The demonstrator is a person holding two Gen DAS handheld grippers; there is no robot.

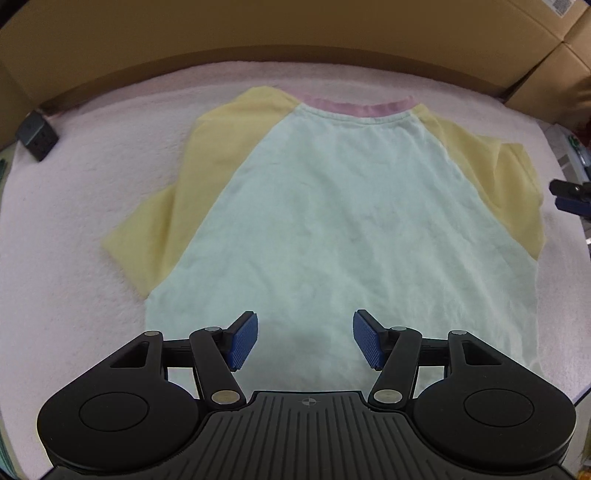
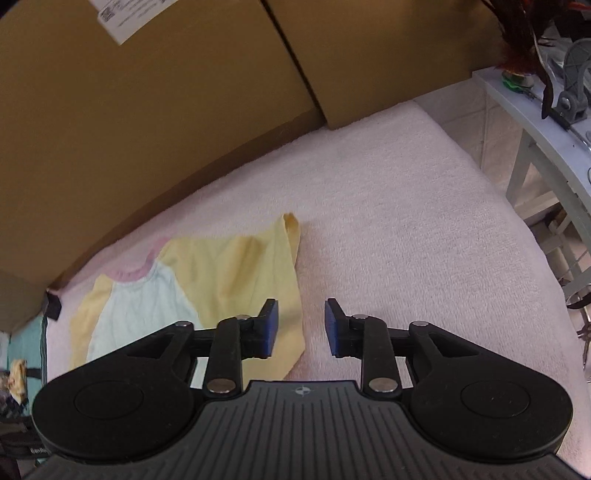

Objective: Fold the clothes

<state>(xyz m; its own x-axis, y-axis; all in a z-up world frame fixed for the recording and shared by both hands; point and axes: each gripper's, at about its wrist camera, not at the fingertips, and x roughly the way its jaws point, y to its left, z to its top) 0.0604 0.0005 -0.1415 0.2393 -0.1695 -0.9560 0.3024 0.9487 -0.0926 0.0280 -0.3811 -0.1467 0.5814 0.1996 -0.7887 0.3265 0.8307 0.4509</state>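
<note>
Where the pale pink towel (image 1: 92, 206) covers the table, a t-shirt (image 1: 343, 221) lies flat, mint body with yellow sleeves and a pink collar (image 1: 354, 107) pointing toward a wall of cardboard boxes (image 1: 258, 26). A small black block (image 1: 36, 136) sits at the towel's far left corner, well apart from the shirt. The left gripper (image 1: 304, 339) hangs over the lower hem, jaws spread wide, holding nothing. The right gripper (image 2: 301, 328) hovers at the edge of the yellow sleeve (image 2: 258, 266), jaws parted more narrowly, empty too. Bare towel stretches to the right, ending before a grey shelf (image 2: 546, 140) beside the table.
</note>
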